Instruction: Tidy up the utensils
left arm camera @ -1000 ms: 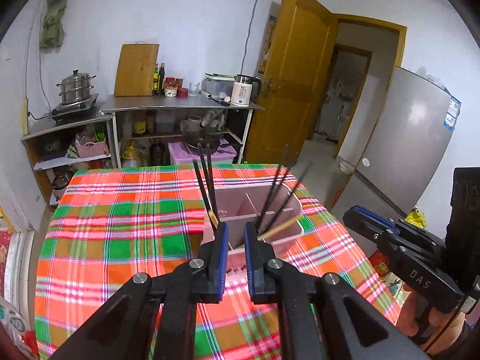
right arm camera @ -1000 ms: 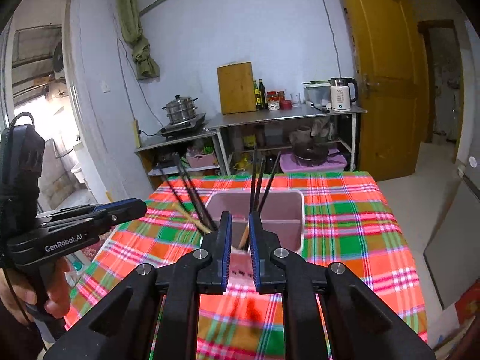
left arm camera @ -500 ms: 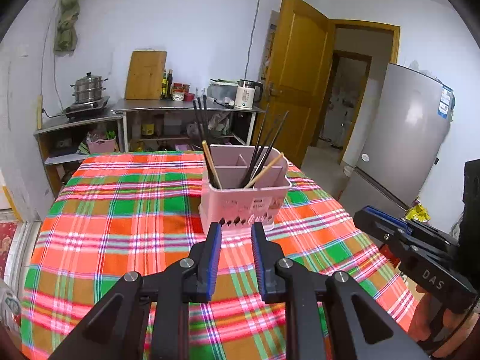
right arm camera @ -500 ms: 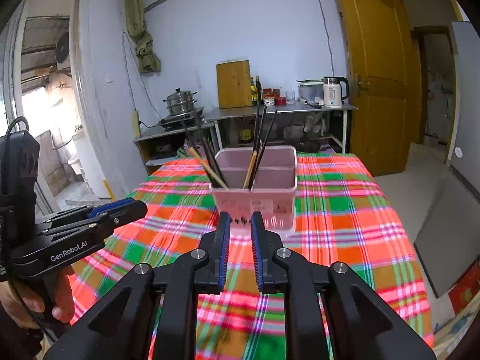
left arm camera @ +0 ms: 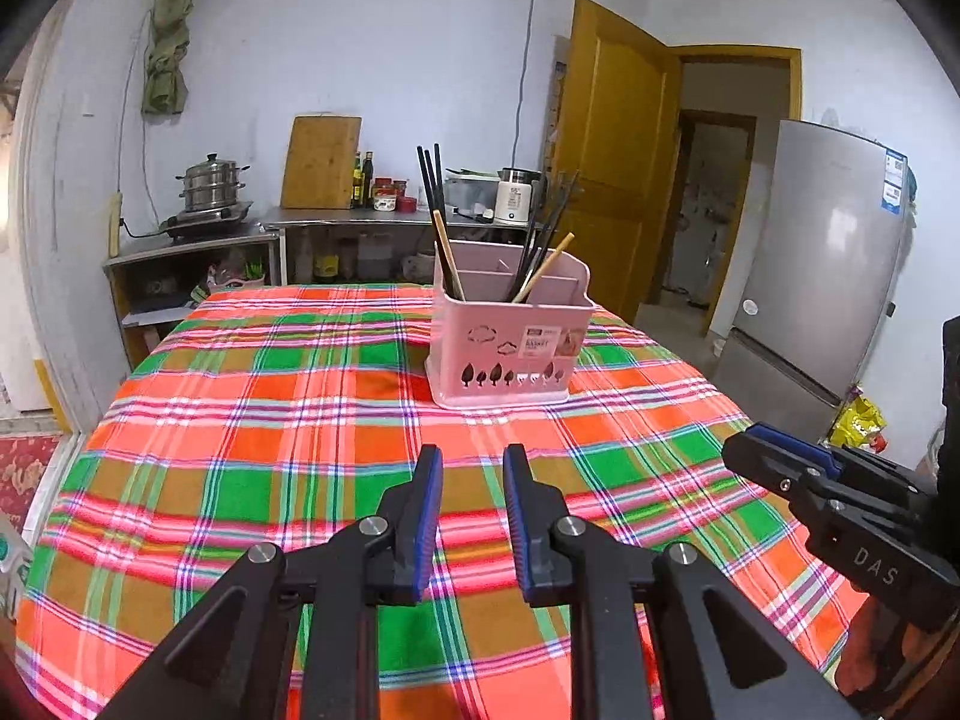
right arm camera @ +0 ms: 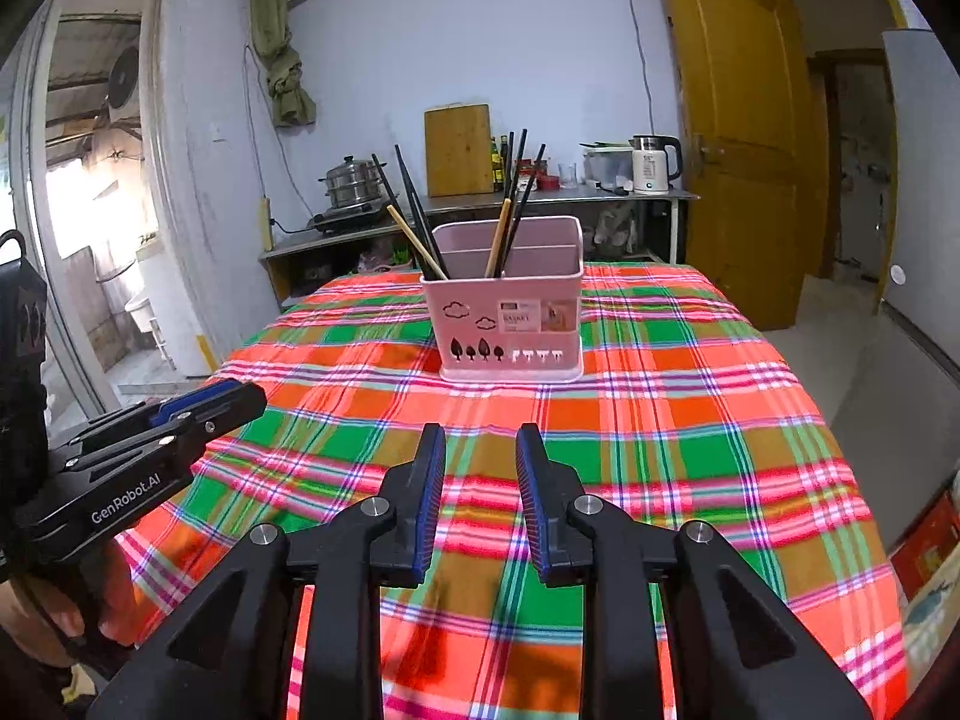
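Note:
A pink utensil holder [left arm camera: 510, 336] stands on the plaid tablecloth [left arm camera: 270, 420], also in the right wrist view [right arm camera: 507, 315]. Several black and wooden chopsticks [left arm camera: 441, 222] stand upright in its compartments, seen too in the right wrist view [right arm camera: 510, 204]. My left gripper [left arm camera: 471, 462] is open and empty, low over the cloth, well short of the holder. My right gripper [right arm camera: 480, 441] is open and empty, likewise in front of the holder. Each gripper shows in the other's view, the right gripper [left arm camera: 780, 468] at the right, the left gripper [right arm camera: 198, 405] at the left.
A steel counter [left arm camera: 390, 216] with a cutting board, kettle and bottles stands behind the table. A steamer pot [left arm camera: 213, 183] sits on a side shelf. A yellow door [left arm camera: 612, 156] and a silver fridge [left arm camera: 822, 264] are to the right. The table edge drops off on the right [right arm camera: 840, 420].
Both grippers have pulled back and down from right above the holder to well in front of it. Both jaws have opened wider.

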Tool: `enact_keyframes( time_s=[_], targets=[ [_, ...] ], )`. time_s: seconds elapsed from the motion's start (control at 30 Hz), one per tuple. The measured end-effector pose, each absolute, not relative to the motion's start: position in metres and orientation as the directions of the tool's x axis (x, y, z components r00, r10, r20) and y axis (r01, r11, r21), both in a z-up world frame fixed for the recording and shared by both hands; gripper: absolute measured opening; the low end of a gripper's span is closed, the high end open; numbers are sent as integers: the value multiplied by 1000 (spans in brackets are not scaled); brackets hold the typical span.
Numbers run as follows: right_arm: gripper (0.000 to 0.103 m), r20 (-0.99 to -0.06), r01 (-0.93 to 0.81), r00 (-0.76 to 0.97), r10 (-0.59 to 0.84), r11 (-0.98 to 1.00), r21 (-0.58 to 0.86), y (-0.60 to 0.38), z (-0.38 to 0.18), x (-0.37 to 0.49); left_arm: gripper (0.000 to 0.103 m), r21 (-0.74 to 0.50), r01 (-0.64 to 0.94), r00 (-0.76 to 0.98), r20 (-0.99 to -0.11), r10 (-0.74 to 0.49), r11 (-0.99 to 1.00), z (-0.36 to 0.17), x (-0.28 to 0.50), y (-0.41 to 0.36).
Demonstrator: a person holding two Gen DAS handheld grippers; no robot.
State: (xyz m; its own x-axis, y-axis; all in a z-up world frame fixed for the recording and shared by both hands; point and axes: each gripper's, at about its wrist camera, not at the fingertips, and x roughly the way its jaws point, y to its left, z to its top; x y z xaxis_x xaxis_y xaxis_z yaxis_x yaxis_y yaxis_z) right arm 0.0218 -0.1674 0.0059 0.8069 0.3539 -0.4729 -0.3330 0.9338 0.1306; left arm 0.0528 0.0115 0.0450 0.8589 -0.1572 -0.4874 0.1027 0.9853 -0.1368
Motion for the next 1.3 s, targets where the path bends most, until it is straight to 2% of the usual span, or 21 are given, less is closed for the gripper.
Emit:
enact_keyframes(
  time_s=[0.3, 1.3],
  targets=[
    [25, -459, -335, 817, 348, 936, 113, -164, -5, 8, 20, -100, 108, 883, -447, -141, 989, 36, 35, 9],
    [25, -446, -325, 830, 336, 940, 104, -158, -4, 1, 20, -91, 101, 880, -457, -131, 991, 32, 36, 4]
  ],
)
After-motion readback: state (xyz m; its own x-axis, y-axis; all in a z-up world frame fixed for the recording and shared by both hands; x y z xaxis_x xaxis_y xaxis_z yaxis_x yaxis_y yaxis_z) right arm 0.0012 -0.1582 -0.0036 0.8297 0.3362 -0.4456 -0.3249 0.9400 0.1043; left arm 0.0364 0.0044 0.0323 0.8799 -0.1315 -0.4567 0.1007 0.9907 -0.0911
